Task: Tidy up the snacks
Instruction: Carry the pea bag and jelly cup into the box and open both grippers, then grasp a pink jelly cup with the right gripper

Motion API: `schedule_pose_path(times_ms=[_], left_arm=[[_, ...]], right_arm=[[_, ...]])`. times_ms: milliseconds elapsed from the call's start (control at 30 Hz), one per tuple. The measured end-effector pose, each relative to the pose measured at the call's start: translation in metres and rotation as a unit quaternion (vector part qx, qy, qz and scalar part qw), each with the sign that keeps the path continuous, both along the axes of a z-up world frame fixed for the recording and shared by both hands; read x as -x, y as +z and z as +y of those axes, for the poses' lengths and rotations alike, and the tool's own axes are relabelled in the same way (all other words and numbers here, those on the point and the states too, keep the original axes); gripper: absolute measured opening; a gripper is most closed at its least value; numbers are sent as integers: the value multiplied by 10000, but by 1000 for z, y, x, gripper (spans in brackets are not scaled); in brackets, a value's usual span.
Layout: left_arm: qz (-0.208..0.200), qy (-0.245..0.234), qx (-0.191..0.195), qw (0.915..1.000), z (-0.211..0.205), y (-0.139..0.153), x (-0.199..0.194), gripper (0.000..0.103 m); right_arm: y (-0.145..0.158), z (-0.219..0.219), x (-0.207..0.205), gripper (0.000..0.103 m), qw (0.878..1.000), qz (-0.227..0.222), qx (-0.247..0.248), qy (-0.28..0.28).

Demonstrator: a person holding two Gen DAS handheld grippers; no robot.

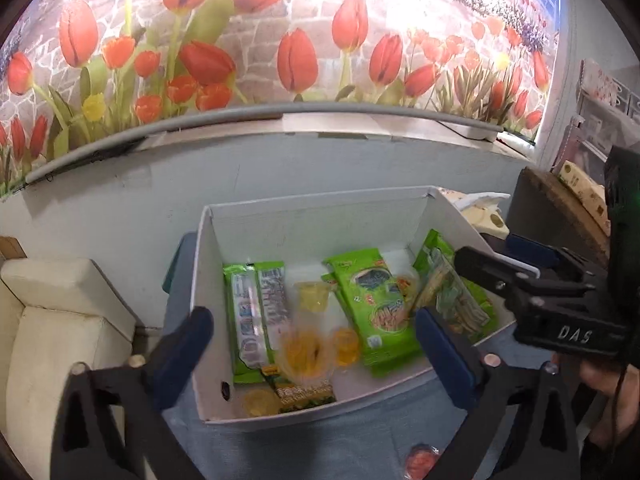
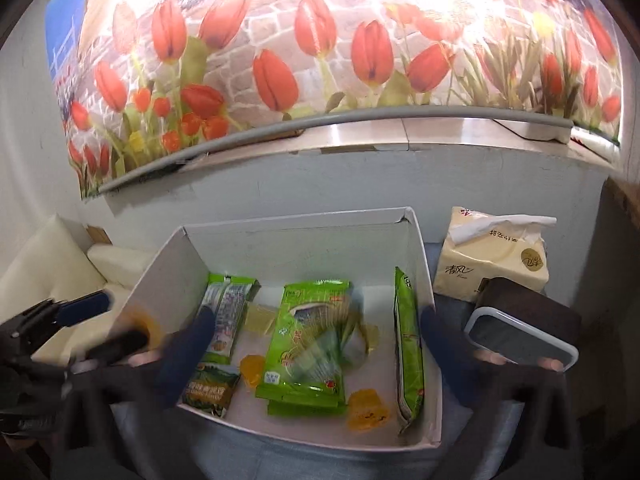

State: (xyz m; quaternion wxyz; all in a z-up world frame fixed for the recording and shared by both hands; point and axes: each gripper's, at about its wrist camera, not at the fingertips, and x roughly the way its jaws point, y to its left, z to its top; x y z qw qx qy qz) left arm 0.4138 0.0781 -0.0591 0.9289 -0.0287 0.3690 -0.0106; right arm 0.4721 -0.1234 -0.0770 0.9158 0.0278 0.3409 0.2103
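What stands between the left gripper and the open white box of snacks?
Nothing visible. The left gripper hangs open above the near edge of the white box, which has no lid. The right gripper sits off to the side, over the box's far right corner.

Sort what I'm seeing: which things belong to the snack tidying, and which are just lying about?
Job:
white box
green snack packets
jelly cups
red snack outside the box

Lying about:
tissue pack
lidded container
cream sofa
tulip mural

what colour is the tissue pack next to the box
Pale yellow soft tissue pack, white sheet sticking out; clearest in the right wrist view.
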Motion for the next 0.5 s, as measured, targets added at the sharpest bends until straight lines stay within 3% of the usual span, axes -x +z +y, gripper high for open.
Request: schedule_pose_path(times_ms=[233, 500], left_arm=[[-3, -38, -98, 9999, -1, -7, 7, 103], [-263, 128, -117, 9995, 1, 4, 40, 103]], right_arm=[[-12, -10, -3, 103, 9996, 207, -118, -127], [-8, -15, 21, 103, 9973, 230, -644, 252]])
